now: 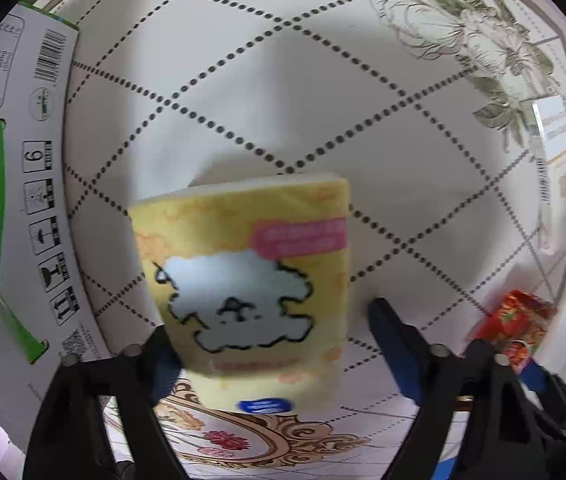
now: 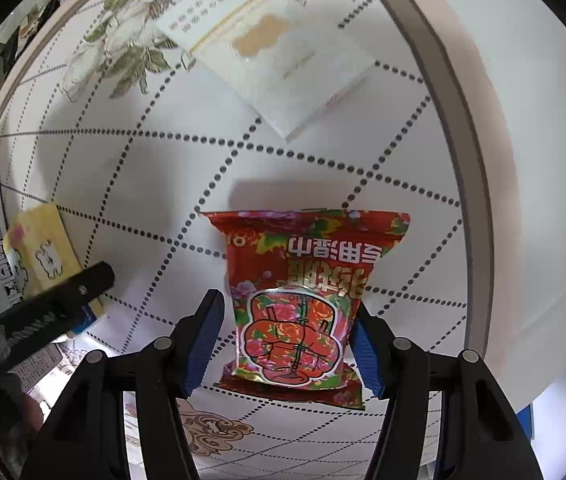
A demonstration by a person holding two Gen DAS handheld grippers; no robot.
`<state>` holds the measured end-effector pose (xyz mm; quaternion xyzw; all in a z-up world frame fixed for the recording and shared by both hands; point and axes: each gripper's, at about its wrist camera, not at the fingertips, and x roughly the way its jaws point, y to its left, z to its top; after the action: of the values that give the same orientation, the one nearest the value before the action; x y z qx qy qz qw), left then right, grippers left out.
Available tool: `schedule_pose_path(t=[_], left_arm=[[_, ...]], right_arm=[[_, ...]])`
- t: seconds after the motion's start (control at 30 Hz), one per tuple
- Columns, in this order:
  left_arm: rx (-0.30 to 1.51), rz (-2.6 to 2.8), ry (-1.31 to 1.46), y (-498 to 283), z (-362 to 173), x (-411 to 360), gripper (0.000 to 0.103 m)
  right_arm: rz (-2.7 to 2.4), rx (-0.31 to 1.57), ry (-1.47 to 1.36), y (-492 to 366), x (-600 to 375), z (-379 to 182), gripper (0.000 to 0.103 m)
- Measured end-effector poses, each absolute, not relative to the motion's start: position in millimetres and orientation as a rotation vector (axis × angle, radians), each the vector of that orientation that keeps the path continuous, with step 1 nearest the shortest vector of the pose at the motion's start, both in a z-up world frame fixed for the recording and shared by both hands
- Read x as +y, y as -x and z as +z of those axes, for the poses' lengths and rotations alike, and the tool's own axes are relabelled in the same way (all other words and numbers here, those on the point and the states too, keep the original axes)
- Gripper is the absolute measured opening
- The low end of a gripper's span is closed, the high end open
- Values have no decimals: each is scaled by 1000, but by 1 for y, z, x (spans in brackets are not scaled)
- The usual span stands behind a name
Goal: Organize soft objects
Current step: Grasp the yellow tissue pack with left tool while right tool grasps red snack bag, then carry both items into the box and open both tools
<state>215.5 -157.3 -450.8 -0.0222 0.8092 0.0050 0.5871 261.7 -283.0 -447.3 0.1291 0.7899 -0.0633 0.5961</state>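
Observation:
In the left wrist view my left gripper (image 1: 271, 336) has a yellow tissue pack with a white sheep drawing (image 1: 251, 292) between its fingers. The left finger touches it; a gap shows beside the right finger (image 1: 395, 340). The pack is blurred and looks raised above the tablecloth. In the right wrist view my right gripper (image 2: 287, 344) is shut on a red flowered wet-wipe pack (image 2: 303, 300), held upright above the table. The yellow pack (image 2: 43, 252) and the left gripper's finger (image 2: 63, 300) show at the left there. The red pack (image 1: 519, 324) shows at the right of the left wrist view.
A white cardboard box with green stripes (image 1: 7, 200) stands at the left. A white tissue pack (image 2: 267, 60) lies on the dotted tablecloth (image 2: 131, 184) further back. The round table's rim (image 2: 471, 160) curves along the right.

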Motion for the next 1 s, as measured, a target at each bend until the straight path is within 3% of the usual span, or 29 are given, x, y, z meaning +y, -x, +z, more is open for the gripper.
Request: schedule_pose_path(t=[0.07, 0.1, 0.13, 0.23, 0.5, 0.73, 0.87, 1.0], left_arm=[[1860, 7, 44, -213, -447, -159, 62], [1851, 0, 35, -216, -441, -158, 61], [1845, 6, 9, -217, -439, -160, 61], [1830, 6, -21, -212, -430, -153, 60], [1700, -104, -53, -171, -371, -156, 60], [1542, -185, 3, -112, -274, -124, 60], [1474, -172, 56, -149, -206, -81, 60], [1403, -129, 106, -161, -174, -25, 60]], right_arm=[[-155, 1827, -287, -268, -295, -450, 62], [-164, 1825, -272, -269, -293, -450, 58], [-172, 1822, -254, -270, -292, -448, 51], [-148, 1811, -255, -272, -295, -450, 48], [-65, 1749, -307, -256, -301, -415, 46], [107, 1622, -310, -237, -272, -330, 46], [235, 1544, -306, -219, -222, -277, 46], [339, 1475, -271, -208, -166, -227, 46]])
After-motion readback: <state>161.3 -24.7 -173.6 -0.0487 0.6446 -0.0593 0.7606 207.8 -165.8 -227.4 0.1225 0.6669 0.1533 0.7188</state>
